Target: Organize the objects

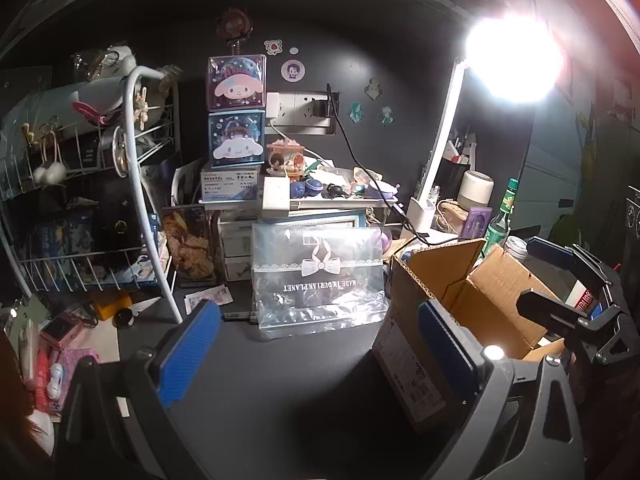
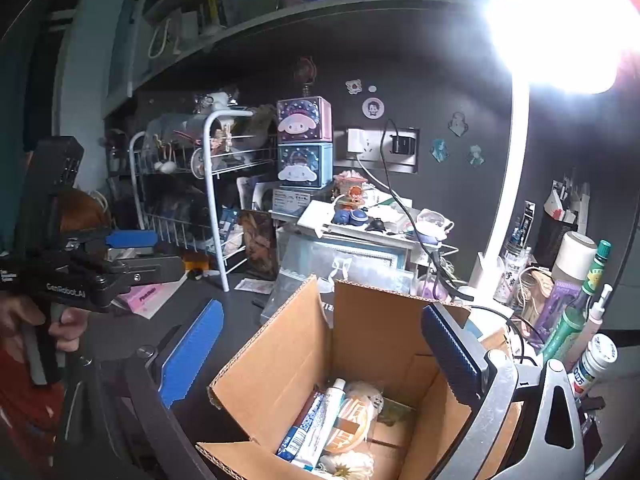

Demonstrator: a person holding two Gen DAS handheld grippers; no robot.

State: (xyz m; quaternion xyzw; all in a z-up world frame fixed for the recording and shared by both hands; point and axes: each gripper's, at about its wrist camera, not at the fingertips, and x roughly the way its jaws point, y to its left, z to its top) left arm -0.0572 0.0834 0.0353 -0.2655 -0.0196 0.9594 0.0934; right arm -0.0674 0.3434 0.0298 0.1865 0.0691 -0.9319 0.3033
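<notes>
An open cardboard box (image 2: 372,332) stands on the dark desk; inside lie a white and blue tube (image 2: 316,420) and other small items. My right gripper (image 2: 320,356) is open and empty, hovering over the box with its blue pads either side of the opening. My left gripper (image 1: 320,348) is open and empty above bare desk, left of the box (image 1: 460,292). A clear bag (image 1: 320,276) with a bow print stands in front of it. The right gripper also shows in the left wrist view (image 1: 540,276) over the box. The left gripper shows at the left of the right wrist view (image 2: 140,252).
A white wire rack (image 1: 132,200) full of things stands at the left. Two character tins (image 1: 237,112) are stacked over a cluttered white shelf (image 1: 320,196). A bright desk lamp (image 1: 512,60) glares at the right. Bottles (image 2: 580,320) crowd the right. Pink items (image 1: 60,332) lie at front left.
</notes>
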